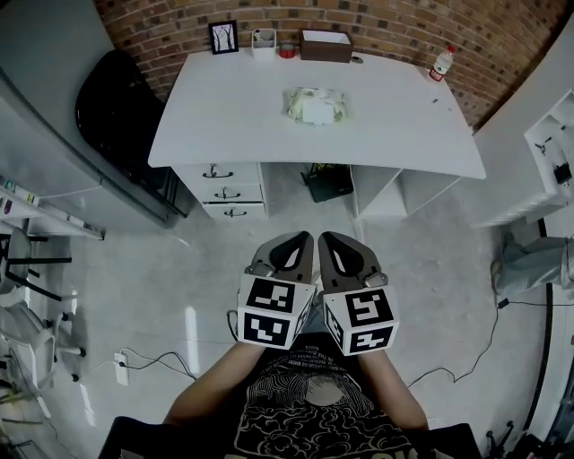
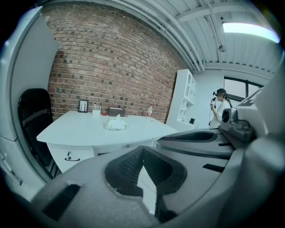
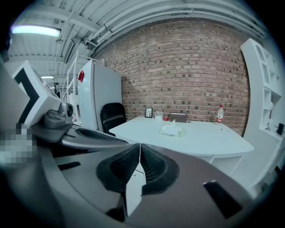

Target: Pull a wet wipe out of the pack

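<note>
Both closed, left tongs [image 1: 299,240] and right tongs [image 1: 333,239] face wipe pack [image 1: 316,105].

White desk [image 1: 404,125], brick wall [image 1: 404,27] — red-brown, pale mortar grid, black chair [image 1: 117,108] (glossy), whitish wipe pack [image 1: 316,105]

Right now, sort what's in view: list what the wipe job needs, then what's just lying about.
Job: wet wipe pack on the desk; left gripper and right gripper, both with jaws shut and empty.
Lying about: picture frame, white cup, brown box, bottle, black chair.
</note>
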Demonstrator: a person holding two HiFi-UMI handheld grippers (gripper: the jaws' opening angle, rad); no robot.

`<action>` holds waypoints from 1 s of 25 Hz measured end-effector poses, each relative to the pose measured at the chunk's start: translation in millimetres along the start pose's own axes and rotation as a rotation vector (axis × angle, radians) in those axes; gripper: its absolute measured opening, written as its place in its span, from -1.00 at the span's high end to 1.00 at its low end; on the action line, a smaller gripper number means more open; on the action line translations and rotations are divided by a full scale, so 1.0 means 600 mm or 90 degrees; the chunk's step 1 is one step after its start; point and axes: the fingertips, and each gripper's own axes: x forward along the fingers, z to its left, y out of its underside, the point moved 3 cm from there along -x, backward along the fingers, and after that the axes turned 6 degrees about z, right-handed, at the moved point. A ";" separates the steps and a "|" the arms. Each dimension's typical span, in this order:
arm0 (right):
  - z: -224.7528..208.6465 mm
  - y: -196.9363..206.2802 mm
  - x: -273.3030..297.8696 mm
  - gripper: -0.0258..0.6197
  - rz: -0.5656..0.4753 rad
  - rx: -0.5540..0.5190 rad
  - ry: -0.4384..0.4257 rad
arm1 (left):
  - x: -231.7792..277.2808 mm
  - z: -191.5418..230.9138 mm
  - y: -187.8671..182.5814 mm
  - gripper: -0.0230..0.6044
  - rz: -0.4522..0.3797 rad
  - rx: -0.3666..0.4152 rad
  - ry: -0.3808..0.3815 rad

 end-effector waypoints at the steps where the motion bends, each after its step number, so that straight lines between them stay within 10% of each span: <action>1: -0.007 -0.003 0.007 0.86 0.001 -0.003 -0.005 | 0.008 0.003 -0.005 0.89 -0.001 -0.003 -0.004; 25: -0.217 -0.085 0.165 0.86 0.013 0.006 -0.086 | 0.241 0.033 -0.136 0.89 0.025 -0.004 -0.066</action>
